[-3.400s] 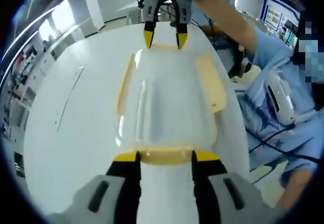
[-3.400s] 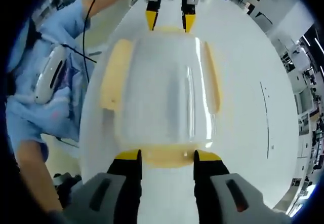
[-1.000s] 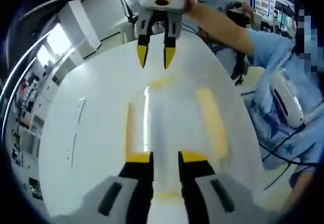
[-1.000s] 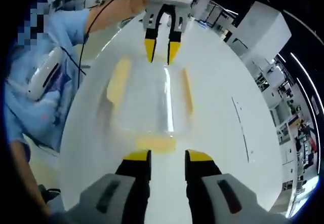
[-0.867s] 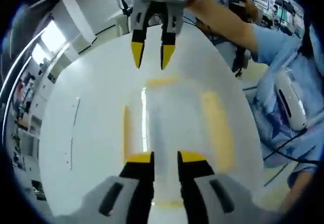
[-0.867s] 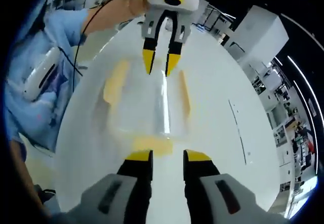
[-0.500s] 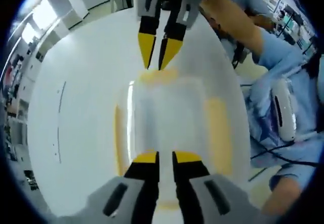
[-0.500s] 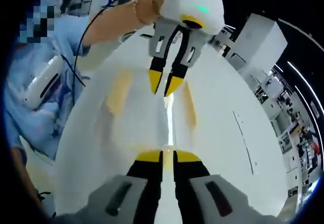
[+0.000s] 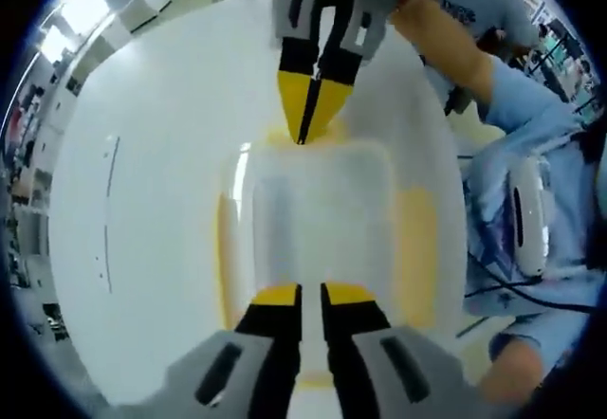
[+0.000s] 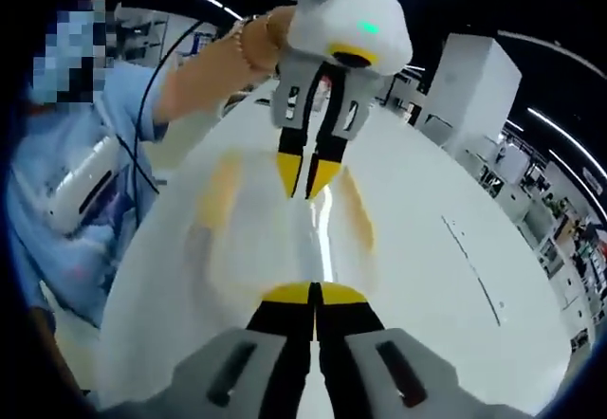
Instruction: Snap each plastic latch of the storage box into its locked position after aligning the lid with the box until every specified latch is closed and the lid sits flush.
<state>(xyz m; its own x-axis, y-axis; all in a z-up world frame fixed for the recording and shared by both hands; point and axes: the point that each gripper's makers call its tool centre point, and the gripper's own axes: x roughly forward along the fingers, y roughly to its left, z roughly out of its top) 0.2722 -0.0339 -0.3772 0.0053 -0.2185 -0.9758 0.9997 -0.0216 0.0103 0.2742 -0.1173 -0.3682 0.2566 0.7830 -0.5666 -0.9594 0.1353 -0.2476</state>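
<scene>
The clear storage box (image 9: 318, 206) lies on the white table with its lid on; yellow latches run along its left side (image 9: 225, 248) and right side (image 9: 417, 248). My left gripper (image 9: 310, 295) hovers over the near end of the lid, its jaws drawn to a thin slit with nothing between them. The right gripper (image 9: 304, 125) comes in from the top, shut, with its tips at the far end latch (image 9: 327, 138). In the right gripper view my right gripper (image 10: 314, 294) is shut over the box lid (image 10: 275, 239), and the left gripper (image 10: 307, 178) faces it across the box.
The white table (image 9: 142, 182) spreads wide to the left of the box. A person in a blue sleeve (image 9: 531, 135) stands close along the right edge, holding both grippers. Shelves and white cabinets (image 10: 474, 78) stand beyond the table.
Both grippers have shut from wide open at the box ends and risen over the lid. The right gripper's tips have come down to the far end latch.
</scene>
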